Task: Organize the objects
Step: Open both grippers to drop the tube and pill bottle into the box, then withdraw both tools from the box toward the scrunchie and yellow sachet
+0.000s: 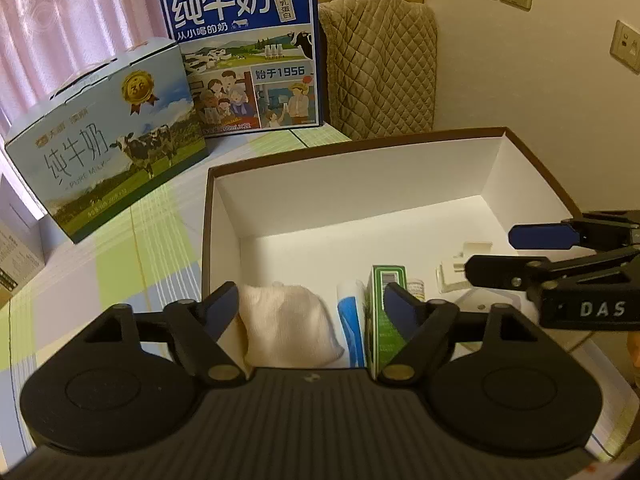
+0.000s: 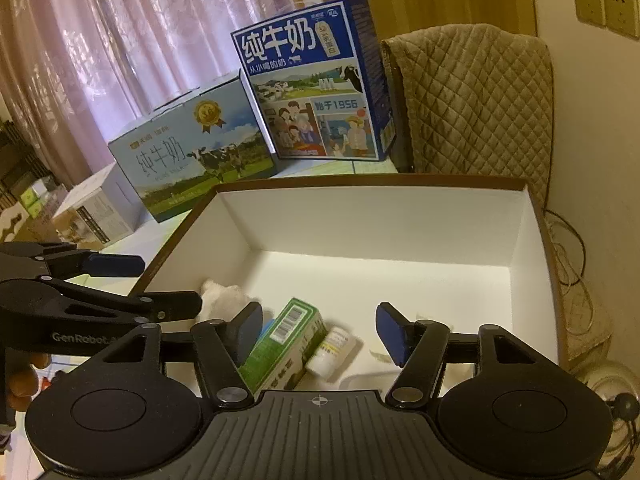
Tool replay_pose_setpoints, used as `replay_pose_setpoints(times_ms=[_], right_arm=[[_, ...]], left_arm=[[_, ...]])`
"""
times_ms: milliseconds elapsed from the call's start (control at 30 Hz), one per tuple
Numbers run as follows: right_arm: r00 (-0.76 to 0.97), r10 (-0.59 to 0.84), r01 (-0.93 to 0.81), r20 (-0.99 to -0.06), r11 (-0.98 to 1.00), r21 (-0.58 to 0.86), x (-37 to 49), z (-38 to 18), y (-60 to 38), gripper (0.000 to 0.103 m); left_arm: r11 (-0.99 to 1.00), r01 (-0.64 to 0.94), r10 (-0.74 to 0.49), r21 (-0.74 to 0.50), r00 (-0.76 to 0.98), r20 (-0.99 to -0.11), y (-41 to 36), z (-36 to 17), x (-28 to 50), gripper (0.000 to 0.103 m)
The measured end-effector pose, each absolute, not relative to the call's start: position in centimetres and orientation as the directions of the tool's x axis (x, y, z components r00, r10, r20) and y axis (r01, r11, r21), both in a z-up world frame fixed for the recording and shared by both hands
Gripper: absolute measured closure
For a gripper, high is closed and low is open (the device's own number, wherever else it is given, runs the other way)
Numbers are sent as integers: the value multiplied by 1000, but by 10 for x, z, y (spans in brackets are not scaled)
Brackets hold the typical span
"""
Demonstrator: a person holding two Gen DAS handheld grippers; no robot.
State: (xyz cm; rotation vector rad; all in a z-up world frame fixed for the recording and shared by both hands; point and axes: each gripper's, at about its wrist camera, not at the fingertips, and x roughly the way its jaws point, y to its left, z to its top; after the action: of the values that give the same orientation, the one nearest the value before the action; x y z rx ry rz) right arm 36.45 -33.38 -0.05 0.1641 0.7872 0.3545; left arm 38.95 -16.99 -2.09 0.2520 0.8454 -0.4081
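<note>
An open box (image 1: 208, 240) (image 2: 536, 240) with white walls and a brown rim stands on the checked tablecloth. Along its near side lie a pale cloth pouch (image 1: 284, 320) (image 2: 220, 294), a blue and white tube (image 1: 350, 320), a green carton (image 1: 386, 312) (image 2: 288, 340), a small white pill bottle (image 1: 416, 288) (image 2: 330, 350) and a white plug adapter (image 1: 456, 276). My left gripper (image 1: 312, 304) (image 2: 168, 286) hangs open over the pouch and tube, holding nothing. Over the carton and bottle, my right gripper (image 2: 320, 330) (image 1: 492, 254) is also open and holds nothing.
Two milk cartons (image 1: 116, 136) (image 1: 248, 48) stand behind the box on the left. A chair with a quilted cover (image 1: 380, 64) is at the back, against the wall. Cables (image 2: 572, 256) lie on the floor to the right. The far half of the box floor is bare.
</note>
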Motion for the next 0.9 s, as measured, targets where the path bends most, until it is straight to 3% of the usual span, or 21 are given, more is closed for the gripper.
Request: replay_pose_setpoints(times_ms=[500, 900], right_arm=[[679, 346, -247, -648, 938, 241, 298, 22, -348, 33], [703, 357, -262, -614, 934, 243, 245, 54, -339, 31]], left_arm=[[893, 450, -284, 16, 591, -755, -149, 7, 340, 12], [917, 395, -298, -56, 584, -755, -127, 33, 281, 12]])
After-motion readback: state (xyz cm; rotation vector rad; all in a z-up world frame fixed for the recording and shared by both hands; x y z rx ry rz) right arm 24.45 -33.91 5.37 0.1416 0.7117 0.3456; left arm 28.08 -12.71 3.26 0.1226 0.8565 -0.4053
